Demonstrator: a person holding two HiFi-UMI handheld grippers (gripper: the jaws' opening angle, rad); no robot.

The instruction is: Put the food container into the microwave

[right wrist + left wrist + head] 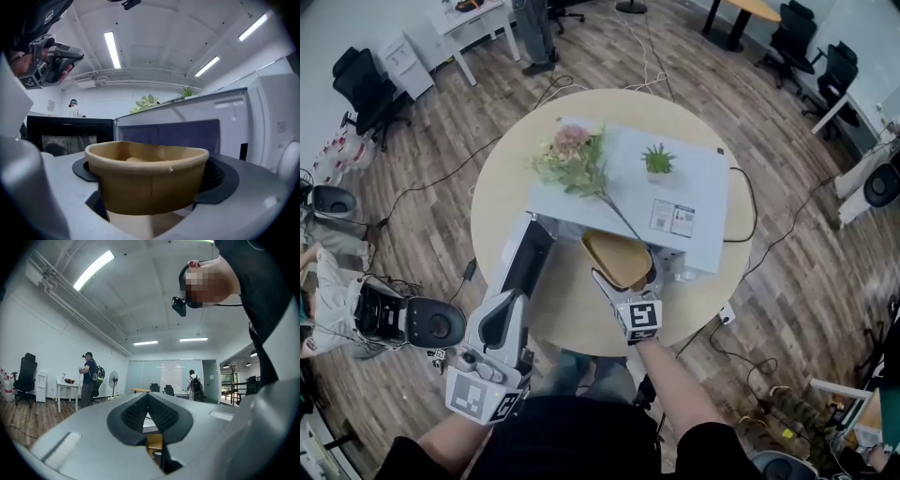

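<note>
Tan paper food container (147, 180), round and open-topped, is clenched between the pads of my right tool (626, 274). It's hanging right at the mouth of the white microwave (675, 187), not inside it. The microwave's black-windowed door (525, 262) is swung wide open to the left. The whole thing sits on a round wooden desk (581, 323), with a bunch of pale flowers (572, 159) and a small green potted plant (658, 161) on its top (nice decor, I guess). My left tool (149, 401) is down low near my left side, well apart from the container. It's pointing out into the room, clenched on nothing, pads pressed together.
</note>
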